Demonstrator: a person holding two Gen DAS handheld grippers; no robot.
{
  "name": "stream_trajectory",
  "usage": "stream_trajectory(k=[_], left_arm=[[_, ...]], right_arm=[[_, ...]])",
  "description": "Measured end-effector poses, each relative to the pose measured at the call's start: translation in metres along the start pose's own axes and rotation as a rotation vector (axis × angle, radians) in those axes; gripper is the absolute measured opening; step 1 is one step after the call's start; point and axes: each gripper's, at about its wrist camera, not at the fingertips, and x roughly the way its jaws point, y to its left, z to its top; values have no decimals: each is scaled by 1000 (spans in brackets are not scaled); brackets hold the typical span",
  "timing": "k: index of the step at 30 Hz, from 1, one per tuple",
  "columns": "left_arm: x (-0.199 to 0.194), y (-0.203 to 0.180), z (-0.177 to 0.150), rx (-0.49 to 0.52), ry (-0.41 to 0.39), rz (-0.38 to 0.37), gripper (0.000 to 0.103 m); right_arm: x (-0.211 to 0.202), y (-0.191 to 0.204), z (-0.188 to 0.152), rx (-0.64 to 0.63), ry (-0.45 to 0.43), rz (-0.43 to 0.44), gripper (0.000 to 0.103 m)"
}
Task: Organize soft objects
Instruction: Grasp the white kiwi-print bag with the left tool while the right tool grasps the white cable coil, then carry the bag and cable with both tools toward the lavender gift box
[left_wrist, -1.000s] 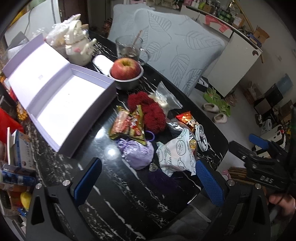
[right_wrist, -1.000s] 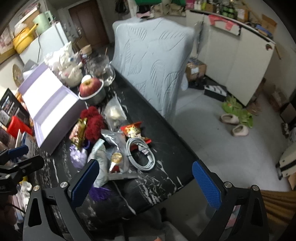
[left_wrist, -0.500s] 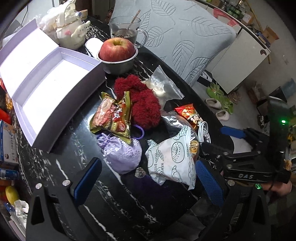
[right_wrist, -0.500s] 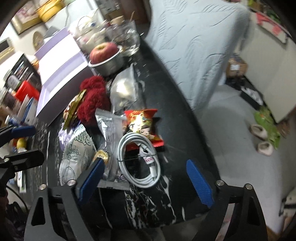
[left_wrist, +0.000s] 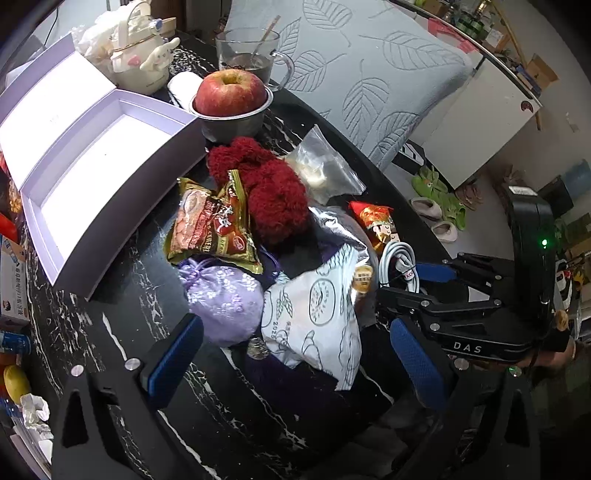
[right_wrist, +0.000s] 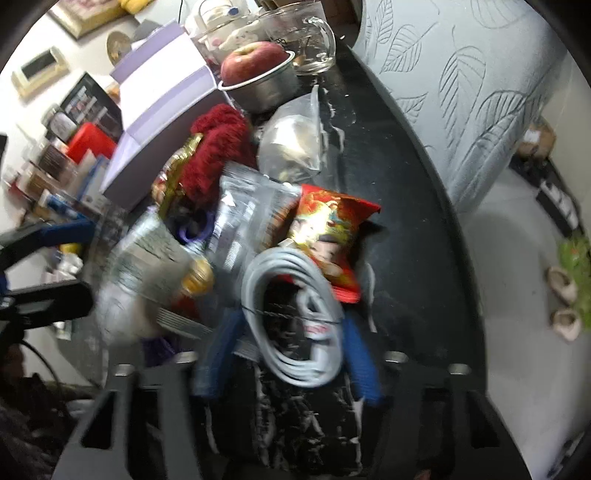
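Note:
A pile of soft things lies on the black marble table (left_wrist: 129, 325): a red fuzzy cloth (left_wrist: 273, 192), a lilac pouch (left_wrist: 221, 295), a white printed packet (left_wrist: 314, 317), snack bags (left_wrist: 212, 225) and a coiled white cable (right_wrist: 291, 317). My left gripper (left_wrist: 291, 365) is open, its blue pads either side of the pouch and packet, just short of them. My right gripper (right_wrist: 291, 354) has its blue pads on both sides of the cable coil; it is blurred. It also shows at the right of the left wrist view (left_wrist: 428, 280).
An open lilac box (left_wrist: 92, 173) lies at the left. An apple in a steel bowl (left_wrist: 231, 107), a glass mug (left_wrist: 251, 59) and a white teapot (left_wrist: 140, 62) stand behind the pile. A leaf-patterned chair back (left_wrist: 369, 74) borders the table's far edge.
Both grippers have moved in close to the pile. My right gripper has come down around the cable coil and its jaws have narrowed on it.

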Motion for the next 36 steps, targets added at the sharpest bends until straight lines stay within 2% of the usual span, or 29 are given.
stream_trajectory(k=[4,10,14,20,24,26,28,31,36], left_arm=[[6,-4,-4,28,1,-3,103],[5,-7,-7,80,-47,10,102],[6,-9,-6,103,-62,-7,90],[19,-14,-4,128,-46,-48,79],[28,-21,-5,164,-34,-40,78],[34,-18,-8,152,-8,-39,73],[40,-10,-9,132,11,-35,72],[45,2,-10,100,23,-58,66],[45,9,-11,119,-11,-96,65]], right_arm=[[0,3,-3,-7,-3,-1,49],[-16,-1,-12,77,-13,-4,49],[-26,-4,-14,139,-16,-12,49],[-33,-9,-12,191,-22,-26,49],[-31,-8,-11,185,-14,-36,49],[-30,-9,-10,195,-14,-37,49],[-29,-10,-10,203,-14,-34,49],[-28,-9,-9,206,-11,-31,49],[-23,-7,-7,207,-1,-16,49]])
